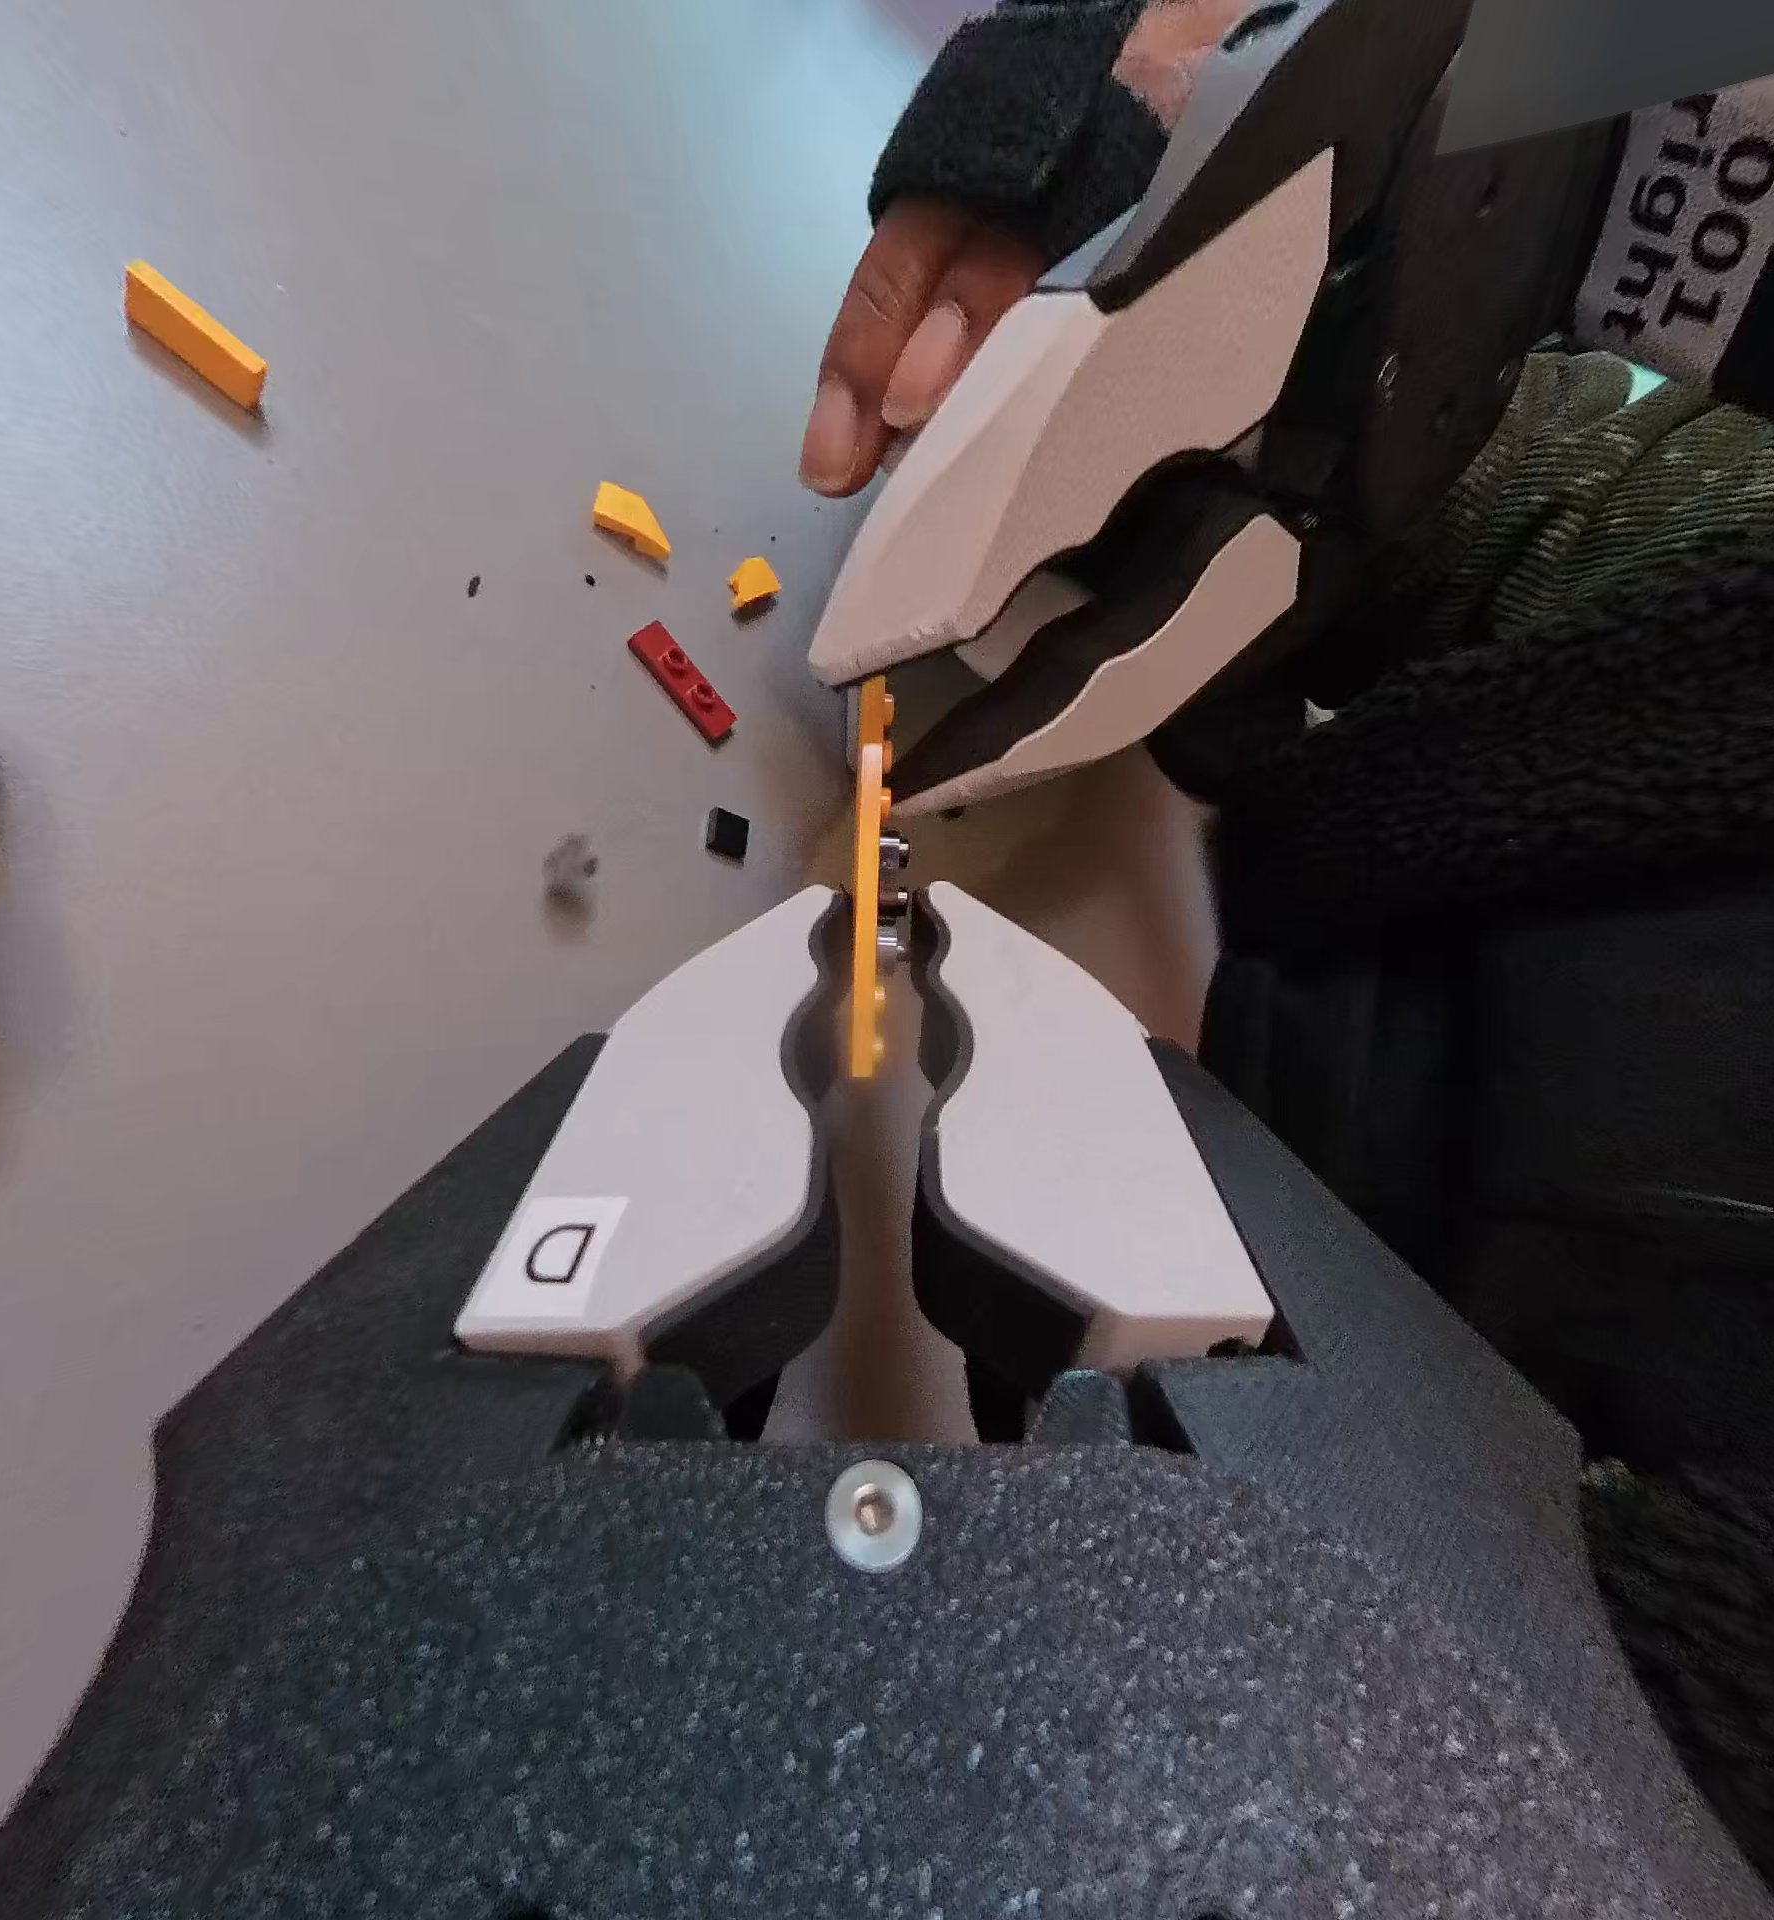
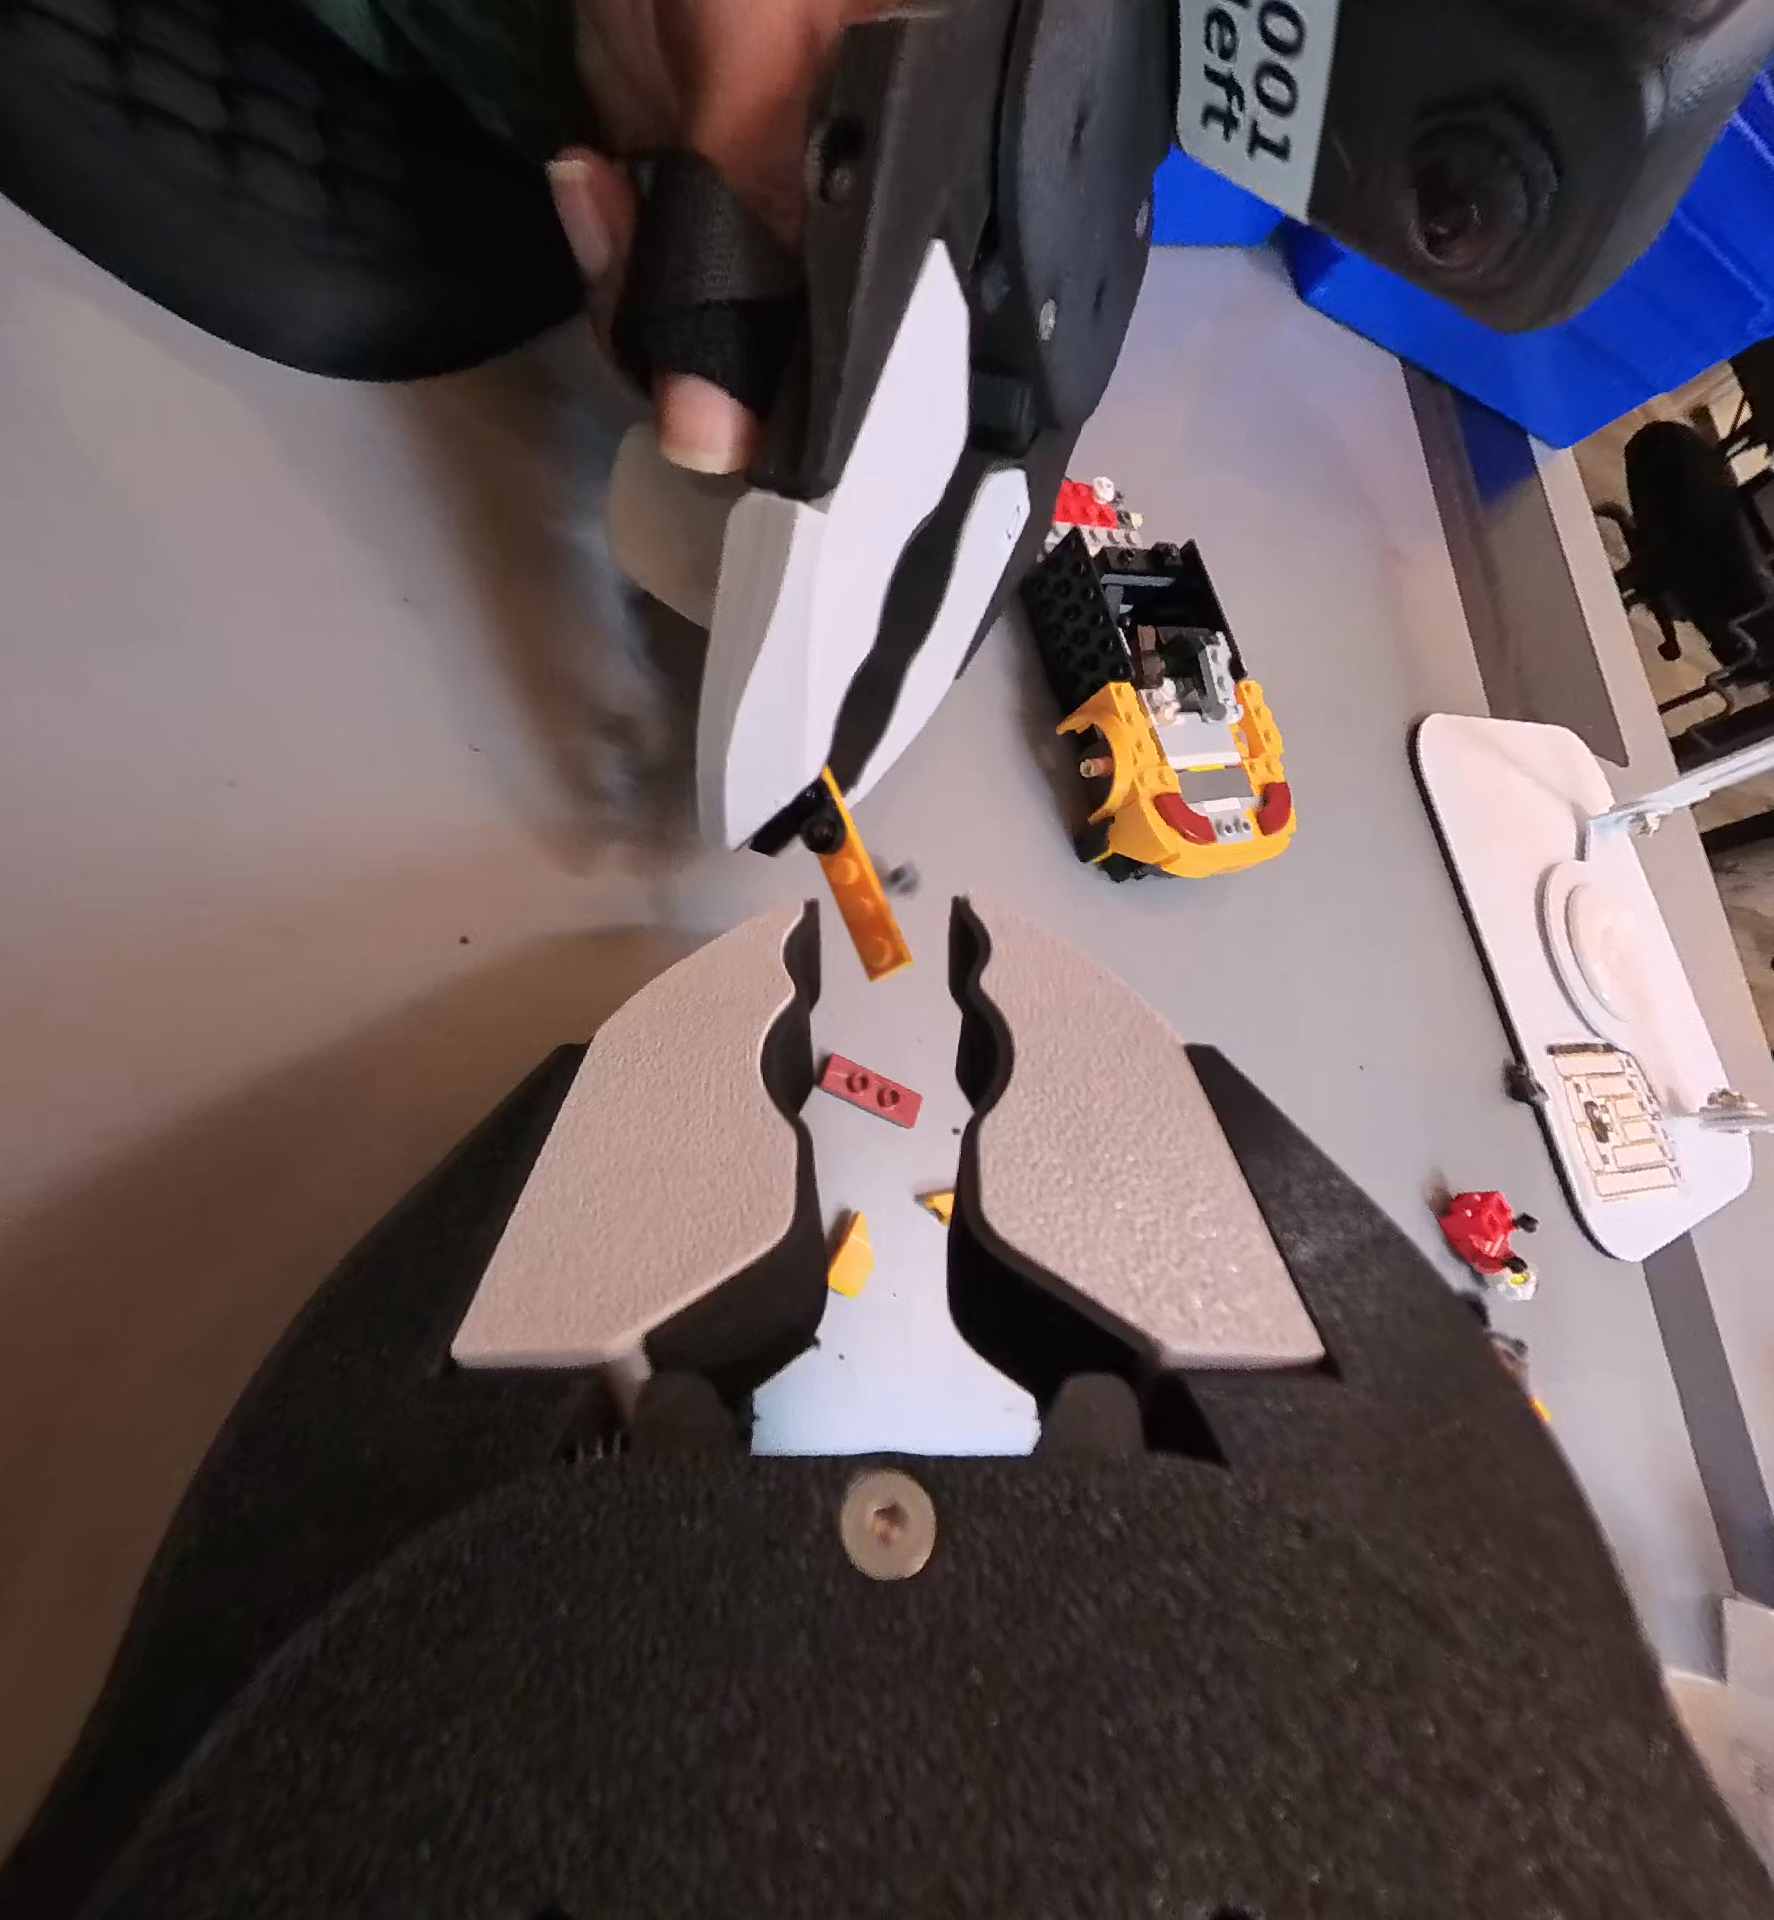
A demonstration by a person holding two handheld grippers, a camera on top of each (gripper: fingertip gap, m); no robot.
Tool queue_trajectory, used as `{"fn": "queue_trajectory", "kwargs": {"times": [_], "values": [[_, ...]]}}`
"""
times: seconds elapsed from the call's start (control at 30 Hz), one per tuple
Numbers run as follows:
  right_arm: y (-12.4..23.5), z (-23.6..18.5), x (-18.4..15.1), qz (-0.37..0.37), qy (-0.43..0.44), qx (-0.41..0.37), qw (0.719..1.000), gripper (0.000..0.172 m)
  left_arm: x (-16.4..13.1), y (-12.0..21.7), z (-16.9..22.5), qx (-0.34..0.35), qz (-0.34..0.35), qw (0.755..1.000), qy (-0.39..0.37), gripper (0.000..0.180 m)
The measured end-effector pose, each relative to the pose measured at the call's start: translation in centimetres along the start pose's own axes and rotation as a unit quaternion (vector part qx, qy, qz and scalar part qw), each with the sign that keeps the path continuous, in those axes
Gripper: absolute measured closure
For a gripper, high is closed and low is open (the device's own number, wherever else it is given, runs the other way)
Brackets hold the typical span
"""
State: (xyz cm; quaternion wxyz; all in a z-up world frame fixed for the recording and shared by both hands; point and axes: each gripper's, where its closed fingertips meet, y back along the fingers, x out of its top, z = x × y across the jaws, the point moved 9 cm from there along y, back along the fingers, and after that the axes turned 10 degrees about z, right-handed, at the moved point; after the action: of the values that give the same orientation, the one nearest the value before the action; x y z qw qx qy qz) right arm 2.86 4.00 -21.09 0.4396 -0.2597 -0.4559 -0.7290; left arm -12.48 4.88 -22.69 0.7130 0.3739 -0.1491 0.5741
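**Tools.** My left gripper (image 1: 878, 904) is clamped on a thin orange studded plastic plate (image 1: 867, 977), held edge-on. One pad bears on its smooth face. The other bears on small grey and black pieces fixed to its studded side. My right gripper (image 2: 885, 909) stands with jaws apart. The plate's free end (image 2: 867, 920) hangs between its fingertips, with a gap showing on each side, so it has no hold.

**Handling, in my judgement.** The plate is light, stiff and slick-faced. Being so thin, it would twist easily if pinched at a corner. The sounder hold is across the two flat faces, clear of the attached small pieces.

**Surroundings, left wrist view.** All of these lie on the grey table (image 1: 343, 623):
- a small black square tile (image 1: 726, 832) at 9 o'clock from the tips;
- a red two-stud flat plate (image 1: 680, 694) at 10 o'clock;
- two orange wedge pieces (image 1: 631, 516) beyond that.

**Surroundings, right wrist view.** A partly built yellow-and-black brick car (image 2: 1163, 717) sits at 2 o'clock, well apart from the grippers.
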Motion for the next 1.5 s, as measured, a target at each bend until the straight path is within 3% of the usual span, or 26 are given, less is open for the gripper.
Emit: {"fn": "queue_trajectory", "kwargs": {"times": [0.03, 0.27, 0.43, 0.53, 0.67, 0.77, 0.87, 0.97, 1.07, 1.27, 1.33, 1.43, 1.5], "values": [[0.0, -0.2, 0.1, 0.002, 0.008, 0.003, 1.000, 0.148, 0.0, 0.0, 0.0, -0.003, -0.001, 1.000, 0.002, 0.170], [0.1, -0.8, 0.2, 0.003, 0.077, 0.009, 0.997, 0.163, -0.3, -0.2, 0.6, -0.042, -0.014, 0.999, -0.006, 0.169], [0.6, -1.8, 1.1, -0.023, 0.213, 0.038, 0.976, 0.164, 0.1, -0.2, 0.9, -0.060, -0.015, 0.998, -0.014, 0.158], [0.1, -2.8, 1.4, -0.050, 0.260, 0.048, 0.963, 0.164, 0.2, -0.7, 0.9, -0.062, -0.022, 0.998, -0.005, 0.160], [0.0, -2.9, 1.6, -0.054, 0.252, 0.046, 0.965, 0.162, 0.2, -1.2, 0.8, -0.040, -0.026, 0.999, -0.002, 0.173], [0.8, -1.4, 1.8, -0.021, 0.177, -0.002, 0.984, 0.158, 1.1, -0.4, 0.8, -0.060, 0.044, 0.997, 0.020, 0.173], [1.9, 1.5, 1.8, 0.031, -0.020, -0.052, 0.998, 0.148, 2.4, 1.0, 0.6, -0.093, 0.170, 0.980, 0.048, 0.173], [2.3, 3.2, 1.3, 0.083, -0.230, -0.056, 0.968, 0.144, 3.6, 2.5, 0.4, -0.115, 0.311, 0.940, 0.079, 0.174], [1.1, 3.0, 1.3, 0.114, -0.347, -0.050, 0.929, 0.144, 4.0, 3.2, 0.5, -0.111, 0.412, 0.900, 0.088, 0.174], [-0.2, 3.3, 3.2, 0.173, -0.400, -0.092, 0.895, 0.143, 4.0, 2.2, 1.5, -0.089, 0.463, 0.880, 0.049, 0.174], [0.0, 3.4, 3.1, 0.173, -0.378, -0.104, 0.903, 0.161, 4.0, 1.8, 1.6, -0.085, 0.453, 0.887, 0.044, 0.173], [0.8, 3.8, 2.8, 0.154, -0.363, -0.088, 0.915, 0.165, 3.9, 2.2, 1.4, -0.080, 0.442, 0.892, 0.044, 0.174], [1.5, 4.2, 2.5, 0.118, -0.337, -0.055, 0.932, 0.165, 3.8, 2.1, 1.3, -0.069, 0.407, 0.910, 0.041, 0.175]]}}
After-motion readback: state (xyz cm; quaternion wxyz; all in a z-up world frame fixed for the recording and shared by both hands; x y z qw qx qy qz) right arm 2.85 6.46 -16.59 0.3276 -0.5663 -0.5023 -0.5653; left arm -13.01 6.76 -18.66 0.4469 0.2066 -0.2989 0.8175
